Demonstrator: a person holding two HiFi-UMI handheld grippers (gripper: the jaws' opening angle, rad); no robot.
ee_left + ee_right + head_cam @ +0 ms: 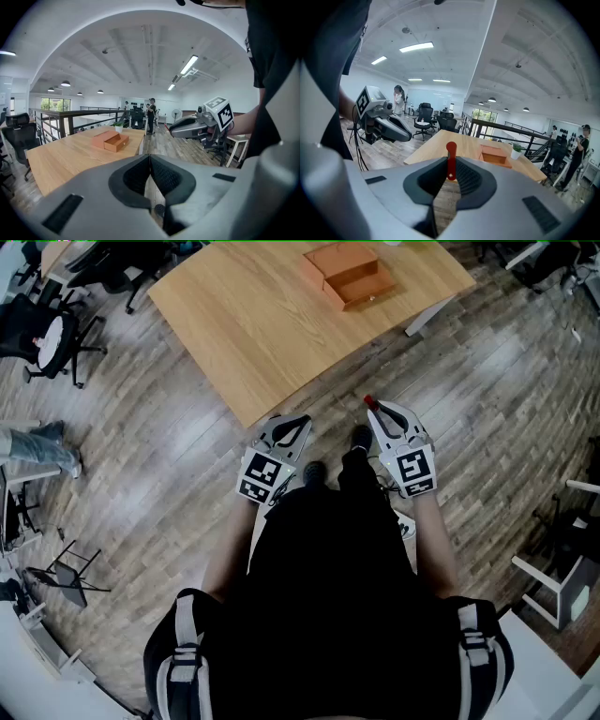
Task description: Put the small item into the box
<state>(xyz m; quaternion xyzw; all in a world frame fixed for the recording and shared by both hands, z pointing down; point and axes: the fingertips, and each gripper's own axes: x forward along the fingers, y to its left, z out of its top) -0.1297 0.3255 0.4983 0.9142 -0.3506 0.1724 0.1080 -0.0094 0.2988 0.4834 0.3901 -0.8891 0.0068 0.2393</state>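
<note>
An orange-brown box [349, 275] with its drawer pulled out lies at the far end of the wooden table [281, 324]; it also shows in the left gripper view as the box [110, 140] and in the right gripper view as the box [495, 155]. My right gripper [368, 402] is shut on a small flat red item [451, 161] that sticks up past the jaws, its tip red [368, 400] in the head view. My left gripper [300, 421] is shut with nothing in it. Both are held in front of the body, short of the table's near corner.
Wood-plank floor [469, 399] surrounds the table. Office chairs [52, 338] stand at the far left, white furniture [562, 577] at the right. A small potted plant [118, 126] stands on the table's far edge. People stand in the distance [151, 115].
</note>
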